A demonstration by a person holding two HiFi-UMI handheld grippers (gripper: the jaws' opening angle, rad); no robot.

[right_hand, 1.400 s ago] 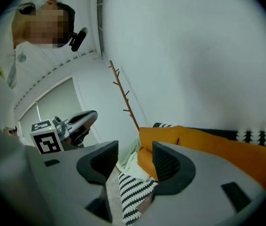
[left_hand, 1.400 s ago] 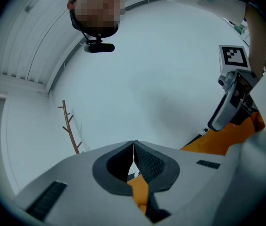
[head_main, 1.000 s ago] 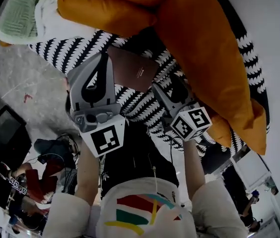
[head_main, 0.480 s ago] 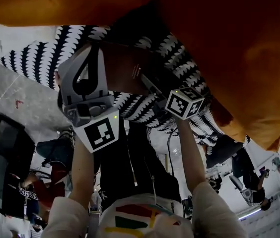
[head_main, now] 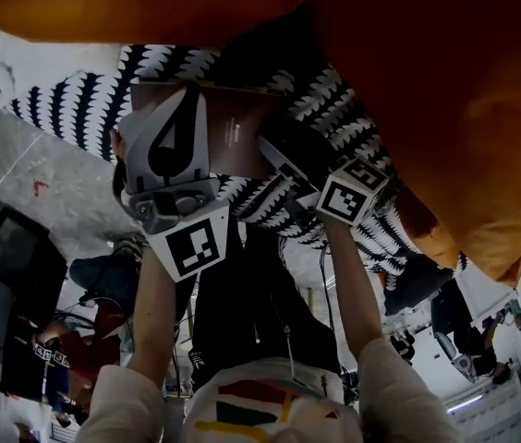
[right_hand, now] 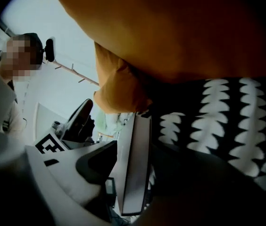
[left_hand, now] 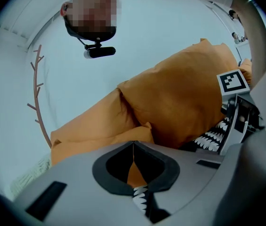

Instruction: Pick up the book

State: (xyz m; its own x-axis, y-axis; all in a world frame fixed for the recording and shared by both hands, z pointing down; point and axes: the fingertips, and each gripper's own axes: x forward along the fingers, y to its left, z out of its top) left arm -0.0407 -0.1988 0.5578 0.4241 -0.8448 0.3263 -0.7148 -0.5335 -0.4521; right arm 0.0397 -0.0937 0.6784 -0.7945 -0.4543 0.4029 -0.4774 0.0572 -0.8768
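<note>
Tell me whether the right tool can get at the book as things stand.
Probably yes. The book already has its edge between the jaws of the right tool, which have just been closing and seem to press on it. The orange pillow hangs close above but does not come between them.

The book (head_main: 237, 137) lies on the blanket (head_main: 76, 104). One cushion (head_main: 150, 3) lies behind it along the far side and a second cushion (head_main: 445, 109) to its right, both on that blanket, and the floor (head_main: 30, 169) is off to the left, where a screen (head_main: 2, 284) stands nearer the person. The left claw (head_main: 189, 90), jaws together, sits over the book's left part, while the right claw (head_main: 274, 150) comes in at its right edge, where the jaws have just been closing and now press it, one on each side.
</note>
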